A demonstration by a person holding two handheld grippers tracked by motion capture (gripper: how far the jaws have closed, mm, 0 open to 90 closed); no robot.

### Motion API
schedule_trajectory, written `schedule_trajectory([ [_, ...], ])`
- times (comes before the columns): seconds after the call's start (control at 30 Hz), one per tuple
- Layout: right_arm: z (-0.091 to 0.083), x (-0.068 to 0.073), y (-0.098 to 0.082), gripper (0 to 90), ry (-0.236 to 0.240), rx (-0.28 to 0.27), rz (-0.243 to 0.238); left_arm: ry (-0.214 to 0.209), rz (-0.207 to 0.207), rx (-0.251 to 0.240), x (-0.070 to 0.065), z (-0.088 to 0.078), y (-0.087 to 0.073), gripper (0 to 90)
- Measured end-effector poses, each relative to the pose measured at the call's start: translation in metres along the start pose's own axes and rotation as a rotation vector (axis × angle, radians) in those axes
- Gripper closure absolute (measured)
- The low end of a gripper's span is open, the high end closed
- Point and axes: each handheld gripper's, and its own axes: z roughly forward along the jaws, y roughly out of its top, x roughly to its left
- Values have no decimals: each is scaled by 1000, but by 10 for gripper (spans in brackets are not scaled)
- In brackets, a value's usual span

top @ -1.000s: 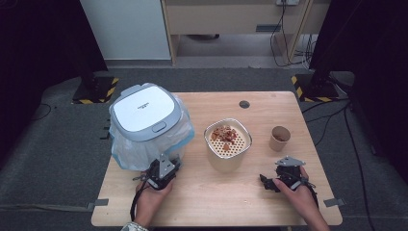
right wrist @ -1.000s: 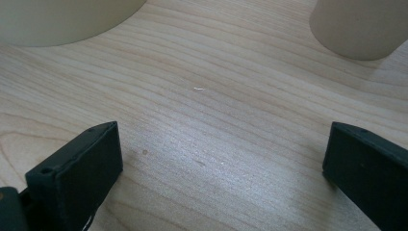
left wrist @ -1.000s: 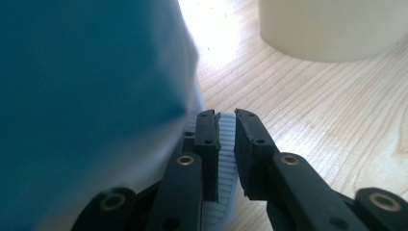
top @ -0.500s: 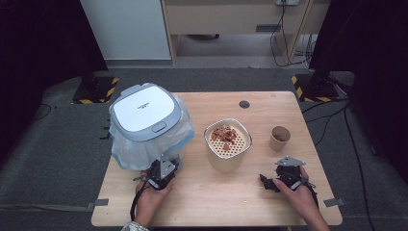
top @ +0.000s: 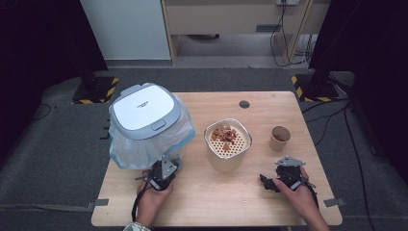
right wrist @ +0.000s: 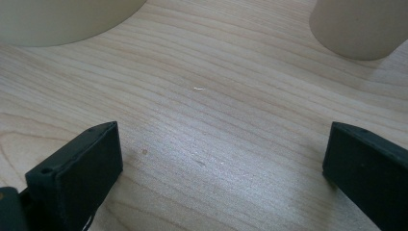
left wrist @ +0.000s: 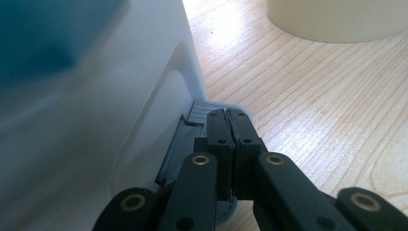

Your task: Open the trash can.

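Observation:
A white pedal bin [top: 144, 109] with a pale blue bag liner [top: 139, 151] stands at the table's left. My left gripper [top: 168, 166] lies at its front base. In the left gripper view the jaws [left wrist: 229, 118] have just been closing and now meet with nothing between them, their tips over the bin's grey pedal [left wrist: 199, 109]. The bin's white wall [left wrist: 96, 120] is at the left of that view. My right gripper [top: 268, 182] rests low on the table at the front right. Its jaws [right wrist: 221, 163] stand wide apart over bare wood.
A cream bowl [top: 227, 153] with a perforated insert of brown pieces sits mid-table, a paper cup [top: 279, 138] to its right. Both appear in the right gripper view, the bowl [right wrist: 62, 19] and the cup [right wrist: 356, 29]. A dark round grommet [top: 244, 104] lies near the far edge.

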Motion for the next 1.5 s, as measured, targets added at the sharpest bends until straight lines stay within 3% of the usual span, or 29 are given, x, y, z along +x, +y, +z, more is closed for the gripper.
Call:
schedule_trajectory([
  [0.37,0,0,0,5,0,-1,-1,16,30,39,-6,8,-3,880],
  [0.5,0,0,0,5,0,0,-2,6,6,33,-4,8,-4,879],
  [0.9,-1,-1,0,9,7,-1,5,7,7,33,-4,8,-4,877],
  [1.03,-2,-4,1,50,5,-6,9,7,6,35,-4,8,-3,877],
  [1.23,-16,-12,11,48,-44,-46,16,11,7,33,-5,8,-4,877],
  [1.33,-25,-19,24,54,-50,-52,-15,13,5,33,-5,8,-4,876],
  [1.5,-32,-35,45,52,-46,-49,-10,11,5,34,-5,8,-4,876],
])
